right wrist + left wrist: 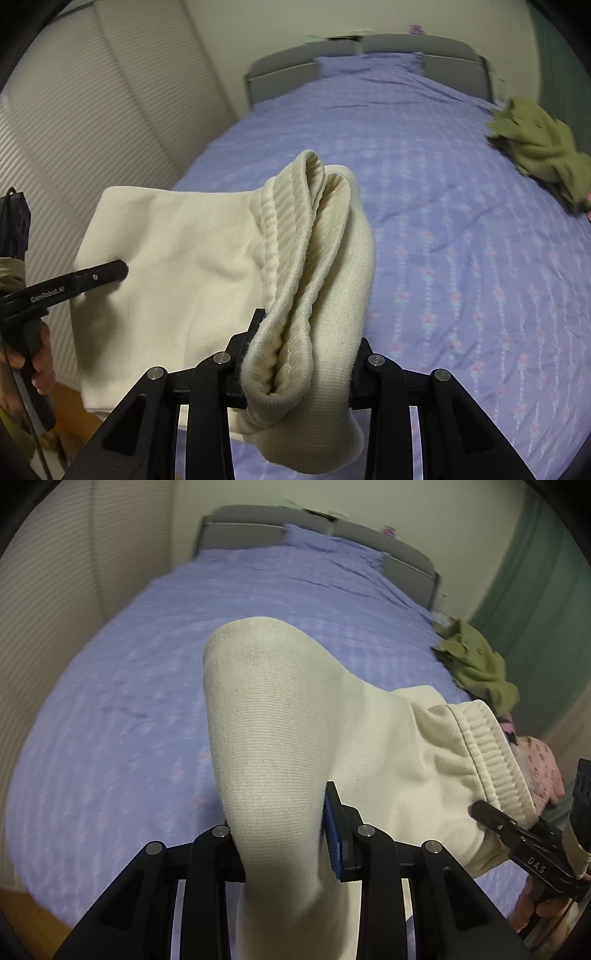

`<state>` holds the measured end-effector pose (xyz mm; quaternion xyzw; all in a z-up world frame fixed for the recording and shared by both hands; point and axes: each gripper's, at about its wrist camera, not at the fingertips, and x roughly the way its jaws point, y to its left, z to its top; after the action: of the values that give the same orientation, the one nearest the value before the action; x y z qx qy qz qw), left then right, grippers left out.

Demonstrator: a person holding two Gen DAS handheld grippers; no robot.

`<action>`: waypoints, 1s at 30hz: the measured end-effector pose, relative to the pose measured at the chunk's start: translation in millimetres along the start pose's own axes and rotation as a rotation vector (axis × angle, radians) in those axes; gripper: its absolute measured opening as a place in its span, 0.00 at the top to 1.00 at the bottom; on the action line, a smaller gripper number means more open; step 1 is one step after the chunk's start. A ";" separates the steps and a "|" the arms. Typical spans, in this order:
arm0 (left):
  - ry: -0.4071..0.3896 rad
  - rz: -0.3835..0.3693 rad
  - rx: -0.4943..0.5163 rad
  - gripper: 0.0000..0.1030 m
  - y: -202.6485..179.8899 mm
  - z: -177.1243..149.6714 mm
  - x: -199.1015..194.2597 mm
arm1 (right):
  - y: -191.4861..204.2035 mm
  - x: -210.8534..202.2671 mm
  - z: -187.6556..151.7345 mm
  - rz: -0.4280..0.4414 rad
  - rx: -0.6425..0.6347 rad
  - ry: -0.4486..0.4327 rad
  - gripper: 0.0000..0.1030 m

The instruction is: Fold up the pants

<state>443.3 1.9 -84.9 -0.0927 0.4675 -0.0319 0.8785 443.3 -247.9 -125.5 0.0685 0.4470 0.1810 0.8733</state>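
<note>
Cream knit pants [280, 746] hang in the air above a bed with a purple cover [147, 664]. My left gripper [280, 834] is shut on a folded leg end of the pants. My right gripper [303, 350] is shut on the ribbed elastic waistband [306, 236], which bunches up between its fingers. The right gripper also shows in the left wrist view [484, 812] at the waistband [491, 753]. The left gripper shows in the right wrist view [110, 273] against the cream fabric [177, 251].
A crumpled green garment [543, 147] lies on the bed's right side, also in the left wrist view [476, 664], with a pink patterned garment [539, 771] near it. A grey headboard [369, 51] and pillow stand at the far end. White slatted doors [92, 129] line the left.
</note>
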 end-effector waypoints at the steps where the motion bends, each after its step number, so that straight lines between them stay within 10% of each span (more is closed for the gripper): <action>1: -0.008 0.019 -0.011 0.71 6.5 -5.1 -8.3 | 9.6 -0.8 -1.2 0.021 -0.017 0.003 0.67; 7: -0.034 0.107 -0.016 0.71 43.5 -21.3 -40.0 | 55.9 3.8 -9.5 0.111 -0.080 0.019 0.67; 17: -0.068 0.034 0.062 0.71 149.7 -16.8 -52.3 | 158.5 24.9 -14.3 0.026 -0.079 -0.010 0.67; 30: 0.097 -0.032 0.188 0.71 320.2 30.9 -27.0 | 315.9 105.3 -28.5 -0.065 0.086 0.096 0.67</action>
<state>443.9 323.9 -107.8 -0.0157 0.5030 -0.0943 0.8590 396.1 82.9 -133.0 0.0829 0.4979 0.1363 0.8524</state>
